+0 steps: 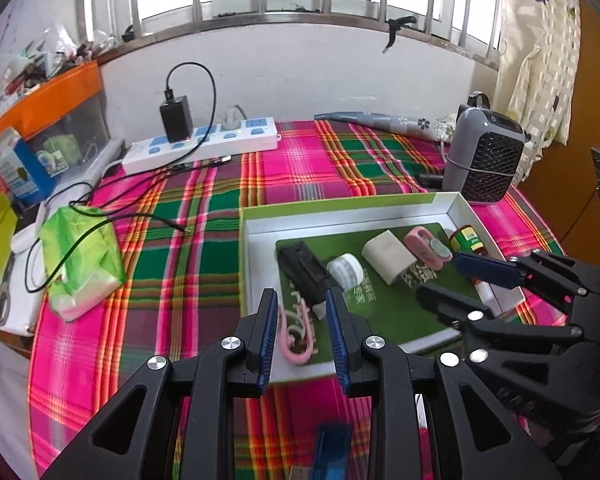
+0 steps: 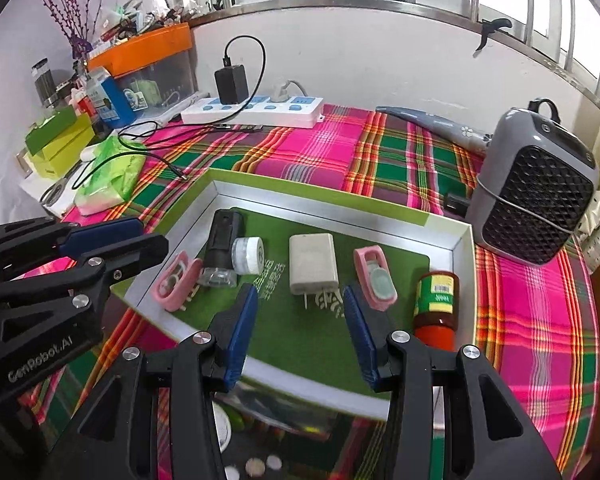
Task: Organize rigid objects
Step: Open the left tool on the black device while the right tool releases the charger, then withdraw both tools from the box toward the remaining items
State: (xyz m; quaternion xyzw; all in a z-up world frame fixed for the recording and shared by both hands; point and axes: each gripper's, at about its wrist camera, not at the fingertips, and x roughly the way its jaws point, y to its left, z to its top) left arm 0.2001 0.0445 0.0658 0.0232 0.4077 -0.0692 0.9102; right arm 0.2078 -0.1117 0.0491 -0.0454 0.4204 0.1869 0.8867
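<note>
A shallow green-lined box (image 1: 256, 228) (image 2: 462, 248) on the plaid cloth holds several items in a row: a pink clip (image 1: 294, 336) (image 2: 174, 280), a black device (image 1: 302, 268) (image 2: 222, 240), a white jar (image 1: 346, 270) (image 2: 248, 255), a beige plug adapter (image 1: 388, 256) (image 2: 312, 264), a pink case (image 1: 422, 246) (image 2: 376, 276) and a small bottle with a green label (image 1: 468, 240) (image 2: 436, 304). My left gripper (image 1: 302, 318) is open and empty over the pink clip. My right gripper (image 2: 300, 304) is open and empty just below the adapter.
A grey heater (image 1: 484, 156) (image 2: 536, 204) stands behind the box at right. A white power strip with a black charger (image 1: 204, 142) (image 2: 256, 110) lies at the back. A green tissue pack (image 1: 82, 260) (image 2: 108, 178), boxes and scissors (image 1: 0, 300) sit at left.
</note>
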